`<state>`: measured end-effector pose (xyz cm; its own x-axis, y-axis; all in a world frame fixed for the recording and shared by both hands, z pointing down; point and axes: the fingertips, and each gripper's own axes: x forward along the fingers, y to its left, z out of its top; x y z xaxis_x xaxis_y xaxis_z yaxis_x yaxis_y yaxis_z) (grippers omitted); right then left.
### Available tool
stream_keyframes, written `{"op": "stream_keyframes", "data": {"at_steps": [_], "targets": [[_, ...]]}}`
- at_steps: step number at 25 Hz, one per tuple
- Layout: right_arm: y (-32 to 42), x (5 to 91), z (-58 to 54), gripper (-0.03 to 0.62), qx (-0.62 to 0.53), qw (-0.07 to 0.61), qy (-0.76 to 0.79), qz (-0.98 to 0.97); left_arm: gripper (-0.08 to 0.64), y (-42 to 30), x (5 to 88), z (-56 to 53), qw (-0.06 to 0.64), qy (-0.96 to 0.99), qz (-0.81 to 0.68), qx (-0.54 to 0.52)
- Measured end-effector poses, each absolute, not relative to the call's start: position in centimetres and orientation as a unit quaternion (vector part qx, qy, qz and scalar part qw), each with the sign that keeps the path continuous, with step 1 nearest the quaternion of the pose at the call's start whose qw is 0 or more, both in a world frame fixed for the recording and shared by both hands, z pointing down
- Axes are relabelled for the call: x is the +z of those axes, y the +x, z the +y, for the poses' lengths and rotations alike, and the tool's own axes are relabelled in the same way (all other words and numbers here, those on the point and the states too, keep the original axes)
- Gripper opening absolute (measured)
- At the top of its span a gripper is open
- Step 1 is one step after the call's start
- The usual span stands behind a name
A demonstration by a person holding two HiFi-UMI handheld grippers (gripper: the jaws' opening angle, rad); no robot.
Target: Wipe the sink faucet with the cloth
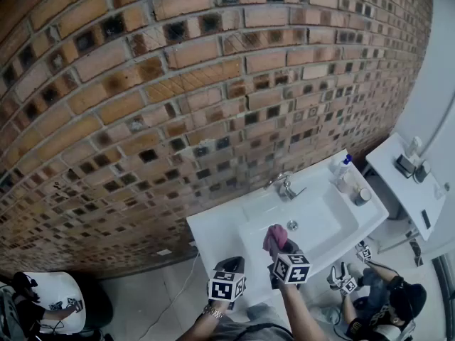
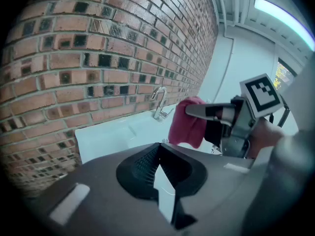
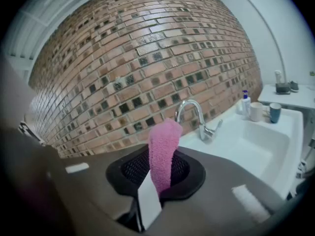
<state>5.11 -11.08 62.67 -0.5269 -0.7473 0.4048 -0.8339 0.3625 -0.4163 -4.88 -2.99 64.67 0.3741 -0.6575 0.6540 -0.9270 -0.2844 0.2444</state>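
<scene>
Right gripper (image 3: 156, 182): jaws pinched on the cloth; held in front of the faucet, over the sink's near edge (image 1: 279, 253).
Cloth (image 3: 163, 149): pink terry, standing up out of the right jaws as a folded strip; in front of the faucet and well apart from it, above the basin (image 1: 274, 237).
Left gripper (image 2: 160, 175): jaws pressed together with nothing between them; just beside the right gripper, farther from the faucet, past the sink's near edge (image 1: 229, 267).
Faucet (image 3: 196, 116): chrome, arched spout with a side lever; upright at the back of the sink against the wall (image 1: 286, 186), nothing touching it.
Sink (image 1: 213, 227): white, rectangular, basin spreading out in front of the faucet.
Drain (image 1: 292, 225): round, on the basin floor just in front of the faucet.
Bottle (image 1: 343, 167): white with a blue cap, to the right of the faucet on the sink's back corner.
Cups (image 3: 256, 111): one white, one dark blue, near the bottle, farther from the faucet than it.
Wall (image 1: 178, 84): brick with dark square gaps, right behind the faucet.
</scene>
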Motion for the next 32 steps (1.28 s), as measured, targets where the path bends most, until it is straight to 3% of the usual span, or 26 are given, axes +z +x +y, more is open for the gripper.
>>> {"op": "stream_keyframes", "data": {"at_steps": [5,13,20,27,32], "targets": [[5.1,59.3,-22.0,0.046,0.242,0.037,0.463,-0.852,0.017,-6.5,65.6,-6.8,0.305,0.755,-0.53,0.238],[1.7,62.3,-31.6,0.049,0.195,0.162,0.43,-0.867,0.017,-10.5,65.4,-11.6,0.311,0.742,-0.545,0.235],[8.5,60.2,-38.2,0.044,0.155,0.144,0.531,-0.821,0.017,-13.1,64.9,-16.4,0.309,0.742,-0.551,0.224],[13.3,62.3,-42.5,0.04,0.177,0.125,0.578,-0.787,0.017,-11.1,66.3,-18.3,0.323,0.755,-0.52,0.234],[17.3,66.8,-43.6,0.034,0.21,0.168,0.62,-0.737,0.017,-9.9,67.1,-18.8,0.326,0.763,-0.503,0.24]]}}
